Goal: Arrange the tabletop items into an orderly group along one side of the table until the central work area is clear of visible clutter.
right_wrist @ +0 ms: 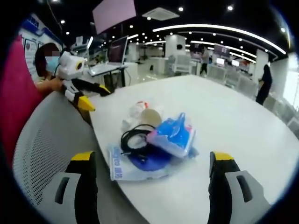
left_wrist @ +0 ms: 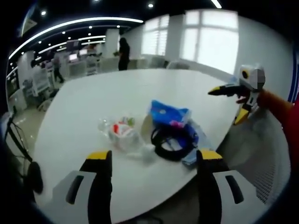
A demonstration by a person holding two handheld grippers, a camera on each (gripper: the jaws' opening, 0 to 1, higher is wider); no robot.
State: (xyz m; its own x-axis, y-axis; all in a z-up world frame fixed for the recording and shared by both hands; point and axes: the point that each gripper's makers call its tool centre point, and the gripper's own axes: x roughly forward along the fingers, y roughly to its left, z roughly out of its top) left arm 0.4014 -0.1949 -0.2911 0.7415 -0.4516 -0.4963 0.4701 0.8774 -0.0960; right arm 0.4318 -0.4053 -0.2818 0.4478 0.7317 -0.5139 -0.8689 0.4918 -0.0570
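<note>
A small heap of clutter lies near the edge of the round white table (left_wrist: 93, 102). In it are a blue packet (left_wrist: 168, 113), a coiled black cable (left_wrist: 172, 140) and a crumpled clear bag with red and white contents (left_wrist: 123, 133). My left gripper (left_wrist: 155, 156) is open, short of the heap and holding nothing. From the other side I see the blue packet (right_wrist: 174, 133), the cable (right_wrist: 134, 137), a white-and-blue flat pack (right_wrist: 125, 169) and a tan cup (right_wrist: 150, 116). My right gripper (right_wrist: 153, 156) is open and empty, just short of them. Each gripper shows in the other's view, right gripper (left_wrist: 227, 105), left gripper (right_wrist: 97, 99).
A grey mesh chair back (right_wrist: 44, 144) stands against the table edge between the two grippers, also seen as the chair (left_wrist: 261, 163). The far table top (right_wrist: 224, 107) is bare. People (left_wrist: 124, 53) stand among desks and monitors in the background.
</note>
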